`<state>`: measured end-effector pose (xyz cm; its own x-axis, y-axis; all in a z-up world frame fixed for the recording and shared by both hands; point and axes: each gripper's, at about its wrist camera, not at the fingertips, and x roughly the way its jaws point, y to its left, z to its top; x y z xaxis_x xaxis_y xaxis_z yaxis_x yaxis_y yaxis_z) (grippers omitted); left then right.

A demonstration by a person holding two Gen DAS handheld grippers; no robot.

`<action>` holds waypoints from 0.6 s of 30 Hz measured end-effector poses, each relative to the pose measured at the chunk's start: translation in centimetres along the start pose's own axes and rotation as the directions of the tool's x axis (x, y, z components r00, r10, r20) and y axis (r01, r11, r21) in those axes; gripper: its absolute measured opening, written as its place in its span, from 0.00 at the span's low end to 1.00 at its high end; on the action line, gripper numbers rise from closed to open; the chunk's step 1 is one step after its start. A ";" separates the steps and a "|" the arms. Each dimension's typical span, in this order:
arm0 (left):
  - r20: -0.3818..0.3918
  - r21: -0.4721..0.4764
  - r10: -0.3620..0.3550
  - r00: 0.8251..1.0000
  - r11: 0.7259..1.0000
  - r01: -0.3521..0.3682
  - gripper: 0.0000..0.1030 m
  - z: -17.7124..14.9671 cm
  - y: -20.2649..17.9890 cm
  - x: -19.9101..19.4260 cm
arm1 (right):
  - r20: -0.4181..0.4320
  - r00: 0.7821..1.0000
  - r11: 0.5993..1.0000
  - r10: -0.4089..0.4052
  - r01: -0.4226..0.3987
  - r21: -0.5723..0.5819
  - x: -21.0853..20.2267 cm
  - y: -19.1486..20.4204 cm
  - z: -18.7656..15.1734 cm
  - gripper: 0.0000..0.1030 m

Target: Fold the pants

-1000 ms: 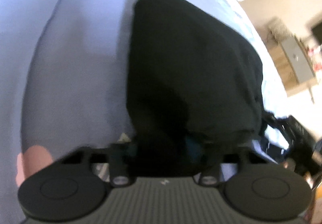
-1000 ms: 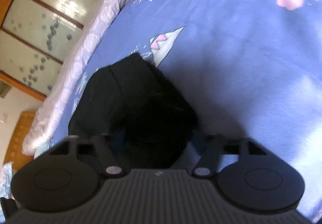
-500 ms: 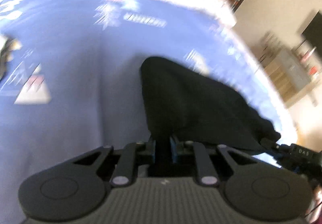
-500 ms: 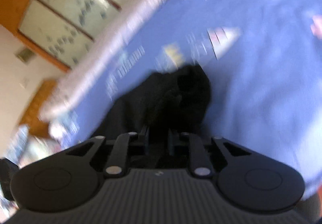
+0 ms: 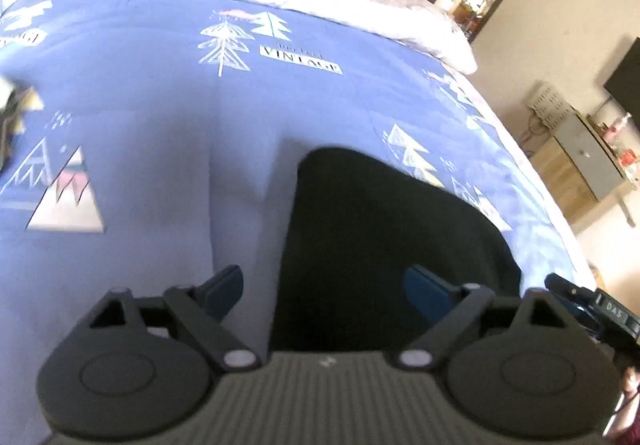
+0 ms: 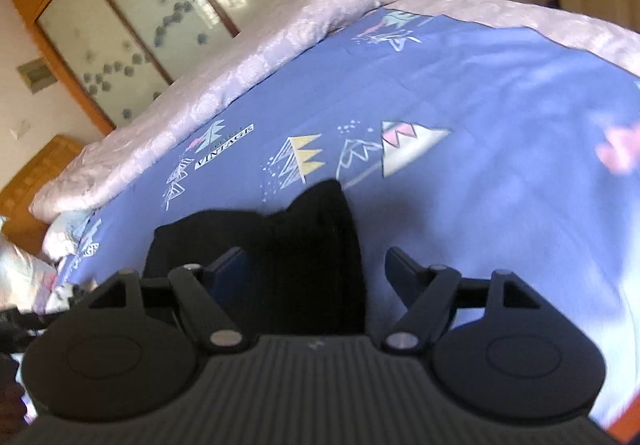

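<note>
The left tongs (image 5: 322, 291) are standing wide open, holding nothing. Their jaws have just been opening, and the black pants (image 5: 384, 245) are lying below the gap with no finger pressing on them. To the left of these tongs there is only the blue bedspread (image 5: 160, 165) with its tree and mountain pictures. The pants are lying just ahead of the tongs and a bit to their right, in a flat folded pile on the bed. Past the far right finger, the bed edge is showing.

The right tongs (image 6: 316, 273) are also standing open and empty, and their jaws have just been opening too. The pants (image 6: 304, 245) are sitting between the fingers and toward the left one. The right finger (image 6: 404, 273) is hanging over bare bedspread (image 6: 480, 125).

The pants are looking soft, floppy and light, so they will probably sag and slip open if grabbed in the middle. Pinching a thick folded edge or a corner looks like the best hold, one with each pair of tongs, so the layers are staying together.
</note>
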<state>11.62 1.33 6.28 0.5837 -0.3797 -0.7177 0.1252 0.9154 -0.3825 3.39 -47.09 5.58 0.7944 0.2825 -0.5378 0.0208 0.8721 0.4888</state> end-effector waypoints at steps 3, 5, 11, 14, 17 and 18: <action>-0.029 0.003 0.036 0.999 0.999 -0.036 0.88 1.2 -0.3 3.5 | -0.063 0.998 1.000 0.024 -0.024 -0.001 3.1 -0.6 0.9 0.58; -0.068 -0.022 0.031 0.997 0.999 -0.032 0.86 1.5 -0.4 5.9 | -0.139 0.988 0.998 0.063 -0.065 -0.008 4.8 -0.6 0.9 0.29; -0.086 -0.049 0.042 0.995 0.998 -0.046 0.18 0.0 -0.7 9.1 | 0.029 0.996 0.994 0.079 -0.077 -0.073 3.8 1.1 2.7 0.07; -0.072 -0.077 0.045 0.996 0.996 -0.051 0.19 -0.6 -0.4 9.0 | -0.088 0.994 0.993 -0.060 0.051 -0.107 7.6 0.3 2.1 0.13; -0.049 -0.068 0.060 0.997 0.996 -0.063 0.37 -0.5 -0.6 7.9 | -0.060 0.998 0.998 0.007 -0.011 -0.061 6.4 -0.8 2.1 0.46; -0.041 -0.073 0.048 0.998 0.996 -0.051 0.54 -0.2 -0.4 7.7 | -0.043 0.998 0.998 0.054 -0.054 -0.011 5.6 -1.3 2.3 0.77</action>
<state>15.88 -2.01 0.84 0.5554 -0.3405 -0.7587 0.0360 0.9213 -0.3871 9.23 -47.58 3.52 0.7678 0.3456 -0.5395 -0.0293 0.8601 0.5093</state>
